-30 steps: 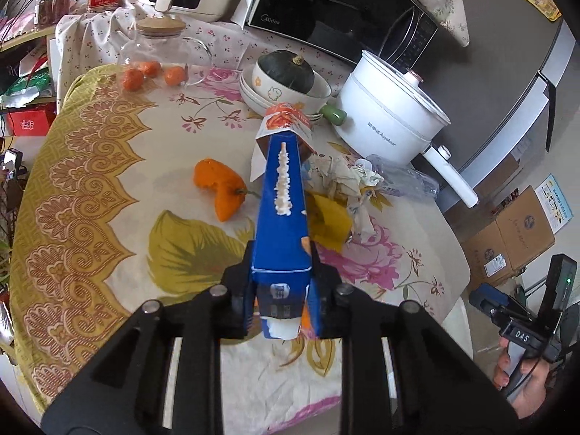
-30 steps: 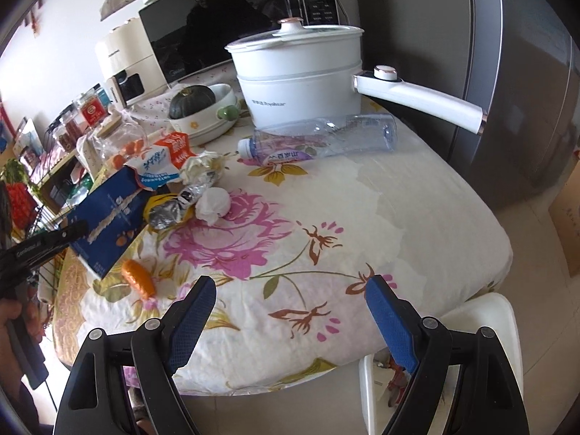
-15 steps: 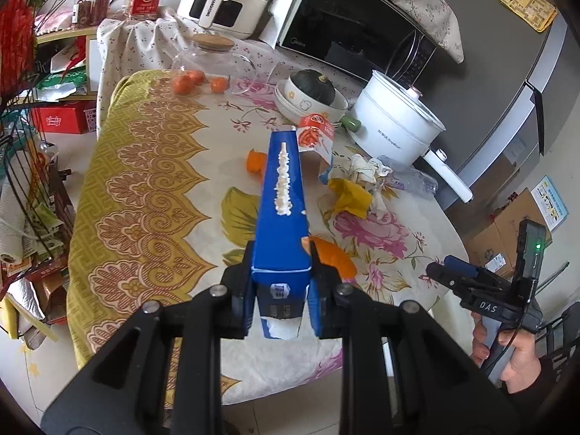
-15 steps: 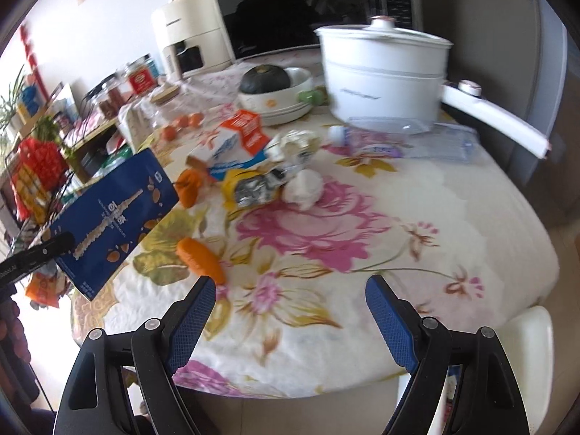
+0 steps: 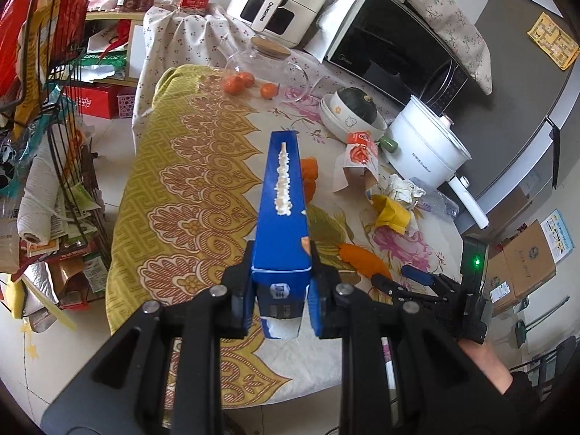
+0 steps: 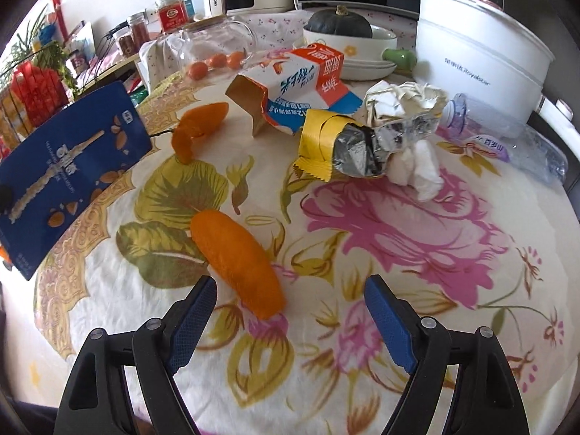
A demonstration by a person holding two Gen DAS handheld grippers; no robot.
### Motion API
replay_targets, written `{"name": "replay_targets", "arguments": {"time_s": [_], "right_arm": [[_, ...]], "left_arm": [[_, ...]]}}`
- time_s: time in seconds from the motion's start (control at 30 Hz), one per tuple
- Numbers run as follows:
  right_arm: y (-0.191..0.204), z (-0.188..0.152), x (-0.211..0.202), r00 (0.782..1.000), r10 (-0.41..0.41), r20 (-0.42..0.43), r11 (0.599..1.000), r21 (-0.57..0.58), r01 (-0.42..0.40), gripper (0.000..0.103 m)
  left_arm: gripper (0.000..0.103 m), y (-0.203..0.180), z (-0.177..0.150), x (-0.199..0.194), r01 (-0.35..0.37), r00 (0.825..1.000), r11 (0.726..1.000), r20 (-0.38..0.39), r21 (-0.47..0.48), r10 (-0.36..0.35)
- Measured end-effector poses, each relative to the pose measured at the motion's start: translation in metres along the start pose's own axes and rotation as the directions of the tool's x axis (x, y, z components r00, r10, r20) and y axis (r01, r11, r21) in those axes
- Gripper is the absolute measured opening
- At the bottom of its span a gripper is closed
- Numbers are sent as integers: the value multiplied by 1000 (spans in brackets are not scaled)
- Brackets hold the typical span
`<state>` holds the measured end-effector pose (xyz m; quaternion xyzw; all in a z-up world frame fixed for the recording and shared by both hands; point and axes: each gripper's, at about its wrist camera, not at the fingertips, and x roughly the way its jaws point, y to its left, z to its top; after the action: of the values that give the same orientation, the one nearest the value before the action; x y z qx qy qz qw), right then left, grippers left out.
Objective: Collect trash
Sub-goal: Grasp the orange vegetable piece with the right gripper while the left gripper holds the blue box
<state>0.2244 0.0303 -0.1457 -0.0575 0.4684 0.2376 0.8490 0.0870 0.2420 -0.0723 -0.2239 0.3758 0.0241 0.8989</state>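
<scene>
My left gripper (image 5: 281,291) is shut on a blue carton (image 5: 282,214) and holds it up above the table's near-left edge; the carton also shows in the right wrist view (image 6: 69,170). My right gripper (image 6: 290,311) is open and empty, low over the table just before an orange peel (image 6: 235,257); it also shows in the left wrist view (image 5: 409,282). Further back lie a torn red-and-white milk carton (image 6: 301,87), a yellow foil wrapper (image 6: 337,145), crumpled paper (image 6: 402,101), a white tissue (image 6: 417,166) and a clear plastic bottle (image 6: 514,145).
A second orange peel (image 6: 199,127) lies left of the milk carton. A white electric pot (image 6: 475,61), a bowl holding a dark squash (image 6: 348,40), a glass jar of small oranges (image 6: 214,47), a microwave (image 5: 391,47) and an air fryer (image 5: 282,0) stand behind. A cluttered wire rack (image 5: 43,116) stands left of the table.
My left gripper has pulled back and up from the table with the blue carton. My right gripper has come in low over the table toward the near orange peel.
</scene>
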Motion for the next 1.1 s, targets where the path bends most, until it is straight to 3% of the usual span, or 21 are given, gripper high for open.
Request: {"name": "replay_targets", "arguments": {"time_s": [0.27,0.33,0.4,0.5,0.73,1.1], "right_arm": [[17,8,8,999,10,32,999,-43,-9,67],[21,9,9,999,25,40,998,-58,-23,55],[25,10,9,998,45,37,996,-74,-42,34],[26,9,6,997,66,30,995,-81,-63,20],[20,6,-17,996,66,60,994,-85,-61,15],[-2,0,-65,992,50,117,997,-67,-43,14]], "left_arm": [[26,17,-7,3,-8,1000,1000,-26,-25,7],[26,18,-9,5,-6,999,1000,-36,-26,5],[26,19,-11,6,-4,999,1000,-49,-30,2],[26,21,-12,9,8,998,999,-61,-45,-11],[26,22,-13,8,81,995,989,-52,-123,-88],[26,-5,-12,-1,133,990,987,-24,-86,-136]]}}
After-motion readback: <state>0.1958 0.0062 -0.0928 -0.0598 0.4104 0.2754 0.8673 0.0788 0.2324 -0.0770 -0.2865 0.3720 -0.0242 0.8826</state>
